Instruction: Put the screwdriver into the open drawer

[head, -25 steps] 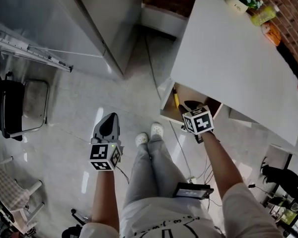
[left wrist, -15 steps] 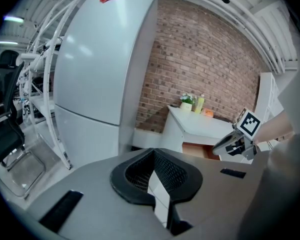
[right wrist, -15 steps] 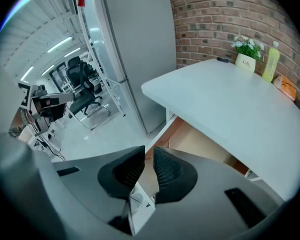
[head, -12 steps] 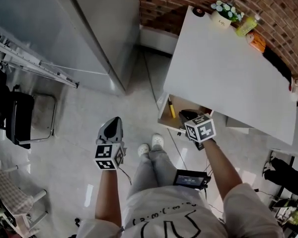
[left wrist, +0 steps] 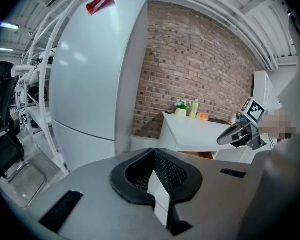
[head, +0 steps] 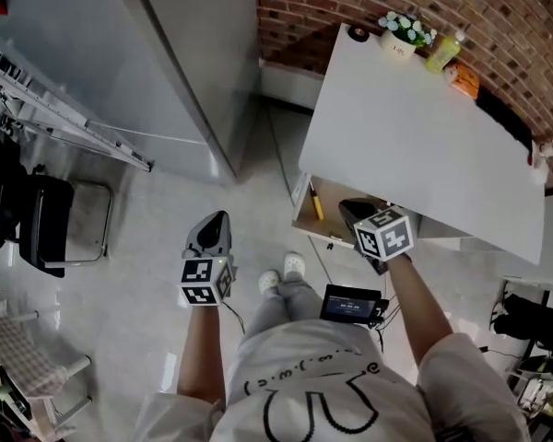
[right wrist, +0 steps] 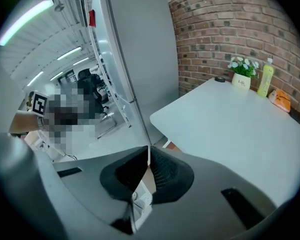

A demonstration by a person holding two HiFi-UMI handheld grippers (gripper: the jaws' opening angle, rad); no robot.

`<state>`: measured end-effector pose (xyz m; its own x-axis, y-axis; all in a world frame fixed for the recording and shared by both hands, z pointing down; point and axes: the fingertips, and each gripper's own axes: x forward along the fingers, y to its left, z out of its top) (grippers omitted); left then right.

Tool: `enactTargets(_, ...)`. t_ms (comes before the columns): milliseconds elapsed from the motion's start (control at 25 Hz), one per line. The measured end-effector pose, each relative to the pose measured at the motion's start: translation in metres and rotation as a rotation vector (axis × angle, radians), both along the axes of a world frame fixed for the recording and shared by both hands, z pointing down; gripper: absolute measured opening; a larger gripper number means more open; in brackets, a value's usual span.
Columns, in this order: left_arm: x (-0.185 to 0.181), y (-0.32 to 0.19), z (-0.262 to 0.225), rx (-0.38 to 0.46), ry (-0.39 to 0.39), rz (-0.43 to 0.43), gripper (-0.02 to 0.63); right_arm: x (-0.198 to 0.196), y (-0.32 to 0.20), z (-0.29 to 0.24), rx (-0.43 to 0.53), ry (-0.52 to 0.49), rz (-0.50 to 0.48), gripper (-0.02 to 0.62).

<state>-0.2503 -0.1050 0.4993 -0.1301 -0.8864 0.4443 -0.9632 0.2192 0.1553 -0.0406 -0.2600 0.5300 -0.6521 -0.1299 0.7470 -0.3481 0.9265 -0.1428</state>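
Screwdriver (head: 315, 201): slim, straight, yellow along the length that shows. It lies flat inside the open drawer (head: 332, 215), close to the left wall and pointing front to back. Neither tool touches it.

Drawer: shallow box with a pale wood-coloured bottom and white side walls, pulled out from under the near edge of the desk (head: 424, 136).

Desk: rectangular top, smooth matt white. At its far edge, by the rough red brick wall (head: 498, 7), stand a small white pot of pale flowers (head: 401, 35) and a yellow-green bottle (head: 441, 52).

Left tongs (head: 217, 217): grey moulded body, black ribbed pads, marker cube at the rear. The tips are pressed together with nothing between them. They are held over the floor (head: 138, 265), well apart from the drawer.

Right tongs (head: 346, 205): same build. The pads meet at the tip and hold nothing. In the head view they sit over the right half of the drawer, near the screwdriver but apart from it.

Floor: glossy pale grey tiles.

Fridge (head: 184, 53): tall, smooth, grey-white, left of the desk.

Chair (head: 46, 219): black seat on a thin metal frame, far left.
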Motion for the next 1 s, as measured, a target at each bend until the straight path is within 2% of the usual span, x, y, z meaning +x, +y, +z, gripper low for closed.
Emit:
enactTargets(280,0.0,-0.001,-0.027,0.044,-0.019,-0.001,0.008,-0.004,-0.008,-0.044,0.079,-0.058,-0.008,0.026)
enactTargets(480,-0.005,-0.005,-0.051,0.081,-0.059,0.009,0.008,-0.004,-0.01,-0.068,0.132,-0.089,-0.009,0.025)
enactTargets(720,-0.011,-0.01,-0.083,0.153,-0.087,0.01,0.008,0.004,-0.012,-0.099,0.248,-0.114,-0.02,0.02)
enactTargets(1000,-0.012,-0.016,-0.114,0.214,-0.149,0.02,0.008,0.019,-0.025,-0.143,0.335,-0.205,0.033,0.02)
